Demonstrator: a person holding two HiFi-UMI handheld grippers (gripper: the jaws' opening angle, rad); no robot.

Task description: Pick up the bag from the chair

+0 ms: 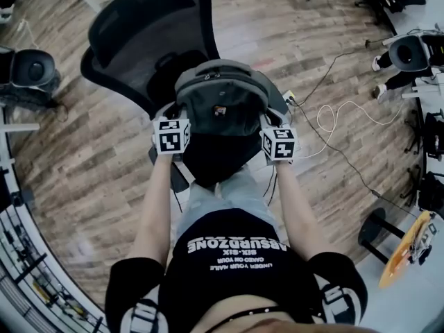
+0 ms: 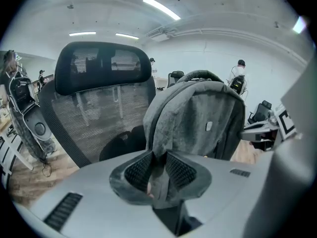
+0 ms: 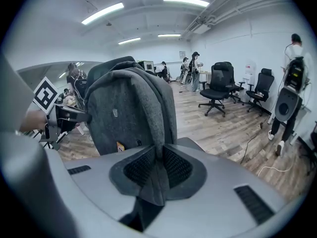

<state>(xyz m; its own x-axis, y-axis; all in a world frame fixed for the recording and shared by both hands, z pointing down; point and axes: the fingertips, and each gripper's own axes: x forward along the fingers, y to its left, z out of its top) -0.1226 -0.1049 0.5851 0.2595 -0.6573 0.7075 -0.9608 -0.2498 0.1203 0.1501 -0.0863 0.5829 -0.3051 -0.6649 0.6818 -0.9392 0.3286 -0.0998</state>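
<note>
A grey backpack [image 1: 220,96] stands upright over the seat of a black mesh office chair [image 1: 149,30], held between my two grippers. My left gripper [image 1: 173,120] is shut on the bag's left shoulder strap [image 2: 157,138], the grey fabric pinched between its black ribbed pads [image 2: 136,171]. On the other side, my right gripper [image 1: 272,125] is shut on the right strap [image 3: 166,133]. The bag [image 2: 198,118] fills the middle of the left gripper view, with the chair's backrest [image 2: 96,103] behind it. In the right gripper view the bag [image 3: 124,110] shows a small orange tag.
Wooden floor surrounds the chair. White and black cables [image 1: 343,120] trail on the floor to the right. Other office chairs [image 3: 218,90] and several people stand far across the room. A speaker-like device [image 1: 31,68] sits at the left, and desks line the right edge.
</note>
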